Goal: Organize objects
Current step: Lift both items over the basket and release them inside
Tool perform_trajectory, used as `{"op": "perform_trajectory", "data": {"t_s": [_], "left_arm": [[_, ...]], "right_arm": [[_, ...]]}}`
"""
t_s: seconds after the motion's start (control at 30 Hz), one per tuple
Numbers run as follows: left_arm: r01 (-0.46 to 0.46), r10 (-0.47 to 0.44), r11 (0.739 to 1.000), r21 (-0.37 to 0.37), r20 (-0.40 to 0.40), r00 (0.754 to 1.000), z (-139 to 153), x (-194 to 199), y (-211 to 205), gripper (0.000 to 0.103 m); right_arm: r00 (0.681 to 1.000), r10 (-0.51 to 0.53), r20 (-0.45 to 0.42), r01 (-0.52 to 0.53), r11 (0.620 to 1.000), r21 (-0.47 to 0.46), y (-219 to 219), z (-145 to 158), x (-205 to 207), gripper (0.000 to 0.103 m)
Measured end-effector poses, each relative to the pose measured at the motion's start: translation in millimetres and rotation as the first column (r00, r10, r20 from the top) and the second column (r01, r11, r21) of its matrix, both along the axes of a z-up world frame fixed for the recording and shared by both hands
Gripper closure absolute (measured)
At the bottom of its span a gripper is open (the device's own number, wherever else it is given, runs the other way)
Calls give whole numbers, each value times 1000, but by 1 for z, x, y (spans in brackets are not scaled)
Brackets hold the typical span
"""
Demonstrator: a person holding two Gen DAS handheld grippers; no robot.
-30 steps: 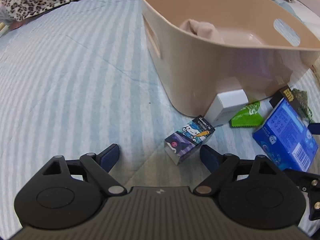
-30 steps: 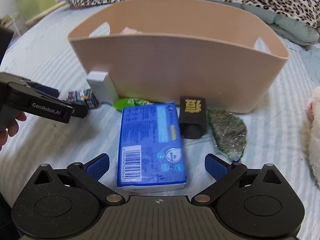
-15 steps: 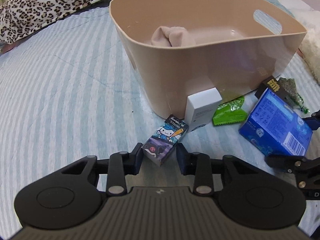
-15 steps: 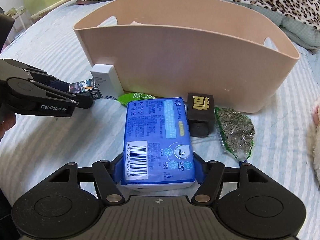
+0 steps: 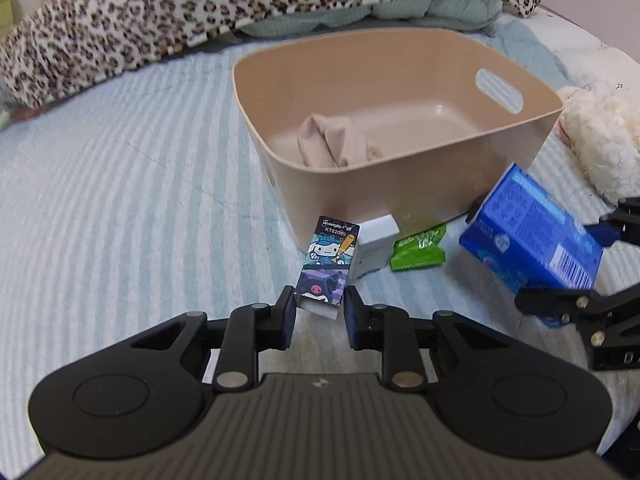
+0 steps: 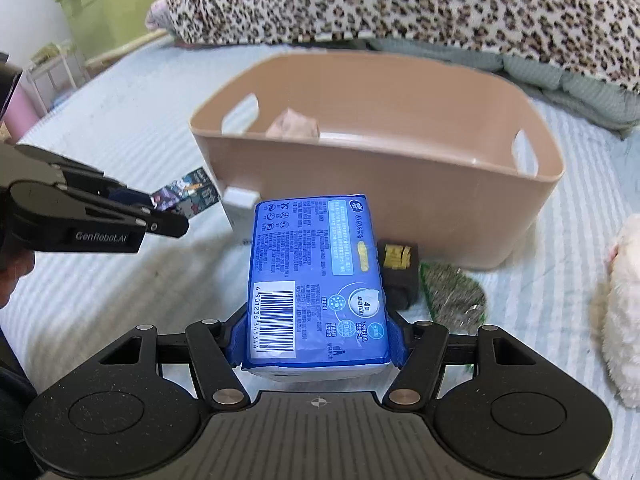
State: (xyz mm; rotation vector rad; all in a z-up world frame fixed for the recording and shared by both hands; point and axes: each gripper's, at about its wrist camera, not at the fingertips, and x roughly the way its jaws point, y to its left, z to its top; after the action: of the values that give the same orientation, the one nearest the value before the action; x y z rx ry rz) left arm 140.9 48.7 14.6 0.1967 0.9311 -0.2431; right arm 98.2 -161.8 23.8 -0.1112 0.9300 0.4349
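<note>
My left gripper (image 5: 319, 312) is shut on a small cartoon-printed box (image 5: 327, 266) and holds it above the striped bedsheet, in front of the beige plastic bin (image 5: 400, 184). My right gripper (image 6: 318, 344) is shut on a blue tissue pack (image 6: 316, 284), lifted off the bed before the bin (image 6: 400, 196). The pack also shows at the right of the left wrist view (image 5: 532, 236). A folded beige cloth (image 5: 332, 140) lies inside the bin. The left gripper with the cartoon box (image 6: 184, 194) shows at the left of the right wrist view.
A white box (image 5: 376, 244) and a green packet (image 5: 418, 246) lie against the bin's front. A black box (image 6: 398, 268) and a speckled green pouch (image 6: 452, 288) lie on the bed. A white plush (image 6: 620, 320) is at right. A leopard-print blanket (image 6: 400, 0) lies behind.
Both grippers closed on their objects and lifted them: the left raised the cartoon box, the right raised the blue pack off the bed toward the bin.
</note>
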Motion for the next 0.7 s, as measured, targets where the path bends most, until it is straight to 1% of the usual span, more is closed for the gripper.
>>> {"op": "perform_trajectory", "data": {"t_s": [0.1,0.23,0.43,0.53,0.6,0.7], "left_arm": [[5,-5,1000,1,39,999,13,-9,-2,76],[17,-15,1000,-19,85,996,31,-13,-3,76],[38,-30,998,-50,147,989,55,-17,-11,78],[38,-28,998,-54,182,983,66,-14,-18,79],[37,-24,997,-68,190,982,68,-7,-21,79],[18,2,995,-98,196,981,69,3,-22,79]], "right_arm": [[999,-9,43,8,1000,9,-2,11,-3,41],[995,-27,95,21,998,55,-8,31,-1,41],[975,-79,206,57,992,112,-18,62,-1,41],[965,-122,231,93,987,133,-25,73,8,41],[958,-154,242,119,981,150,-29,77,15,41],[956,-190,224,154,973,171,-33,76,26,41]]}}
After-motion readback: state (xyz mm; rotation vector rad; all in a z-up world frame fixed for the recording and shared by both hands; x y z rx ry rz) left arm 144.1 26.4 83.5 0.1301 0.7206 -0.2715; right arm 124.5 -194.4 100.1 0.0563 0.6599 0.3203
